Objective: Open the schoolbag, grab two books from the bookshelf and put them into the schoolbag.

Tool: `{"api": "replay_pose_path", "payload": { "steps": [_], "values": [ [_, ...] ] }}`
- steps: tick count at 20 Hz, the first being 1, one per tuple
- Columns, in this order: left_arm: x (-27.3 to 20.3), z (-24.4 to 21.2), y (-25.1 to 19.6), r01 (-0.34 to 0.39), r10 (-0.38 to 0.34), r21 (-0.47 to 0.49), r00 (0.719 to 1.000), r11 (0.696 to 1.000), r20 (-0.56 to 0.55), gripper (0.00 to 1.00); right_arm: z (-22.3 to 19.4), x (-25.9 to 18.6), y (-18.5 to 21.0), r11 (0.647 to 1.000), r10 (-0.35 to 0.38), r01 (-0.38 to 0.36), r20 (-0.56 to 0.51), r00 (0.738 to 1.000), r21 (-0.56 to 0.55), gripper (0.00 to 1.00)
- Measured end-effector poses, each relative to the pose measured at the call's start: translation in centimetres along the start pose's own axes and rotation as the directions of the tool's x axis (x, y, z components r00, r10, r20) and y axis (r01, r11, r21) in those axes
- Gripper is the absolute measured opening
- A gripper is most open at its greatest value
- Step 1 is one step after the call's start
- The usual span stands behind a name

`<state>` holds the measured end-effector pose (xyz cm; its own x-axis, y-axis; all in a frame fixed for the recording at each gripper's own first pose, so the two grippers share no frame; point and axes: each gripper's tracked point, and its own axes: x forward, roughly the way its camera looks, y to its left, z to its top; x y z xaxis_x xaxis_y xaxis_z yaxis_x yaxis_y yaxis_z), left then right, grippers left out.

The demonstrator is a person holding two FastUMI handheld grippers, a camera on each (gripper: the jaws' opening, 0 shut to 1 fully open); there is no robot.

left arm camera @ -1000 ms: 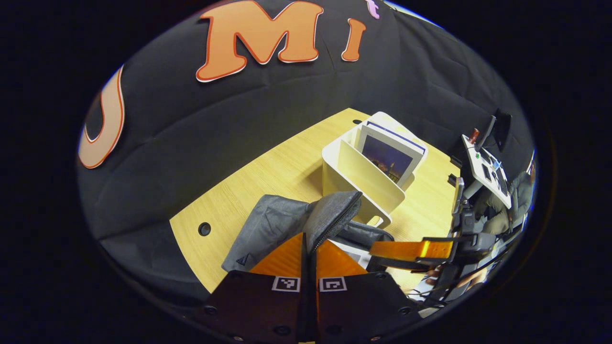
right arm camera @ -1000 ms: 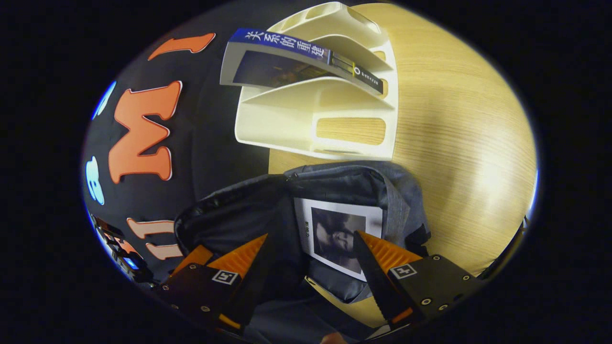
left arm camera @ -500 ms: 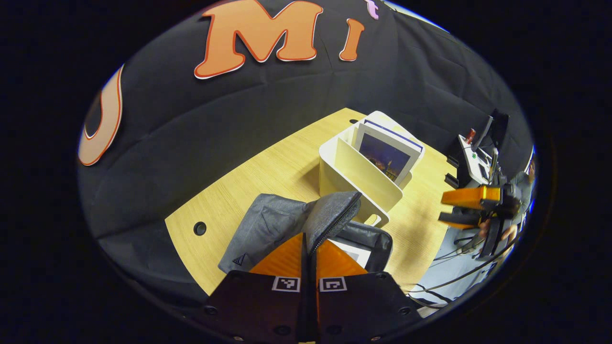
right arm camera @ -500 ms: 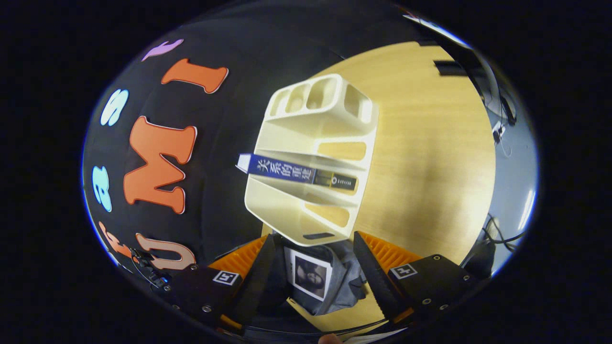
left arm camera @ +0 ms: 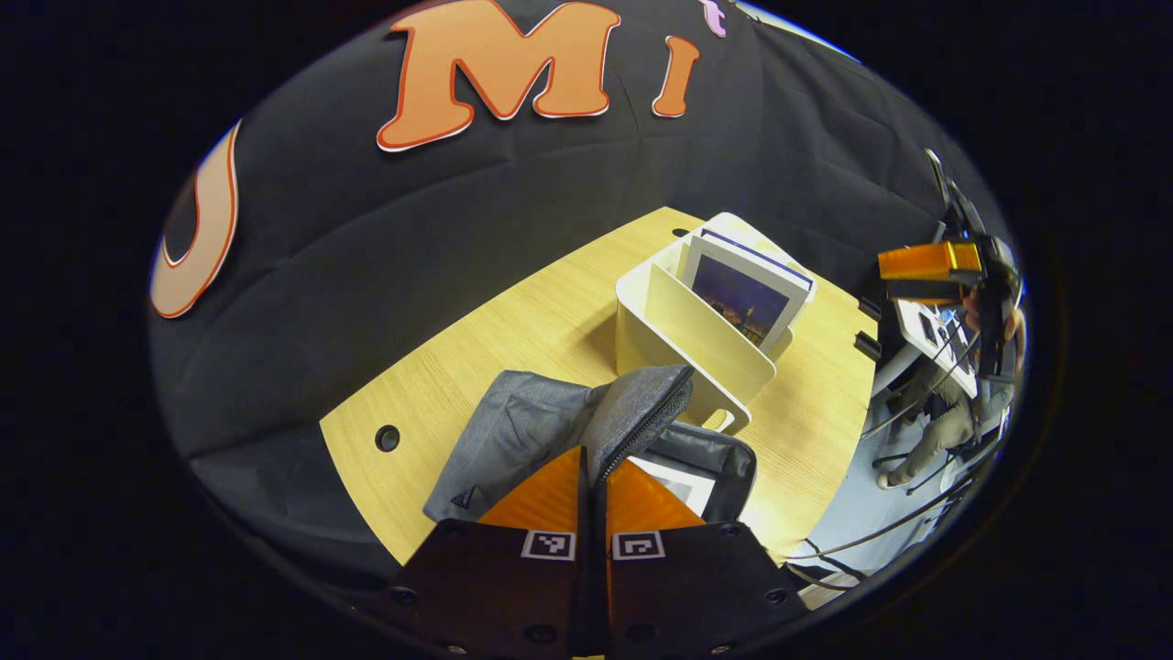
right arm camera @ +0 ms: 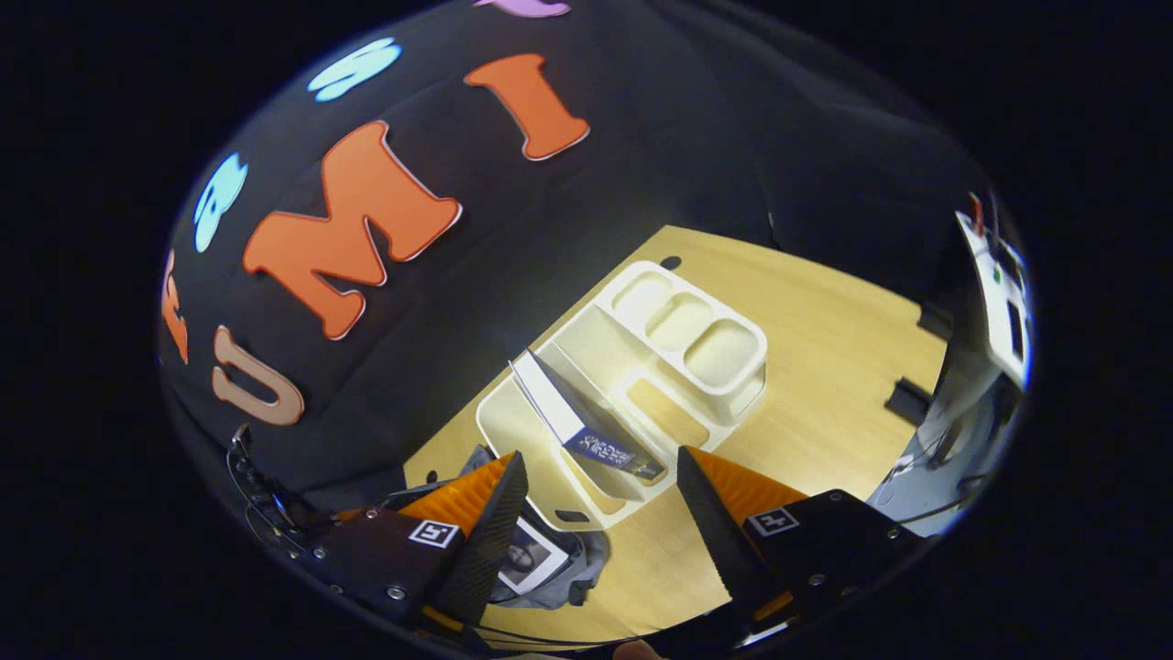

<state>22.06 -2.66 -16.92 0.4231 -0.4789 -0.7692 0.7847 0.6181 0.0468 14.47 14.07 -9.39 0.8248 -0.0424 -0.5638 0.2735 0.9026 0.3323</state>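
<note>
The grey schoolbag point(left arm camera: 513, 435) lies open on the wooden table. My left gripper point(left arm camera: 595, 456) is shut on its raised flap point(left arm camera: 641, 399) and holds it up. One book point(left arm camera: 680, 483) lies inside the bag. Behind the bag stands the cream bookshelf point(left arm camera: 701, 344) with a second book point(left arm camera: 747, 298) leaning in a slot. My right gripper point(left arm camera: 926, 266) hangs high at the far right, away from the table. In the right gripper view, that gripper point(right arm camera: 600, 481) is open and empty above the bookshelf point(right arm camera: 683, 344), and the blue-spined book point(right arm camera: 586, 431) sits just beyond its fingertips. The schoolbag point(right arm camera: 559, 573) is low between its fingers.
The table point(left arm camera: 513, 321) has a cable hole point(left arm camera: 387, 438) near its left edge, and the black booth wall runs close behind it. A white control box point(left arm camera: 935, 321) and cables stand off the table's right end. Bare tabletop point(right arm camera: 825, 367) lies right of the shelf.
My right gripper has lifted out of the bag's mouth and risen up and back, leaving a book in the bag; it now looks down on the shelf. The left gripper has held still.
</note>
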Motion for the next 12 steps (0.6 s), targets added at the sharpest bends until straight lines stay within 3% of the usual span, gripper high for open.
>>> {"api": "replay_pose_path", "payload": {
  "steps": [6,12],
  "values": [
    [0.0,-0.2,0.4,-0.003,0.003,-0.023,1.0,1.0,0.005,0.01,3.9,2.9,5.0,0.955,-0.053,0.03,-0.07,0.996,-0.295,0.98],
    [0.0,-0.4,1.1,-0.013,0.013,-0.05,1.0,0.999,0.004,0.01,4.3,8.5,6.9,0.889,-0.119,0.032,-0.162,0.98,-0.457,0.99]
  ]
}}
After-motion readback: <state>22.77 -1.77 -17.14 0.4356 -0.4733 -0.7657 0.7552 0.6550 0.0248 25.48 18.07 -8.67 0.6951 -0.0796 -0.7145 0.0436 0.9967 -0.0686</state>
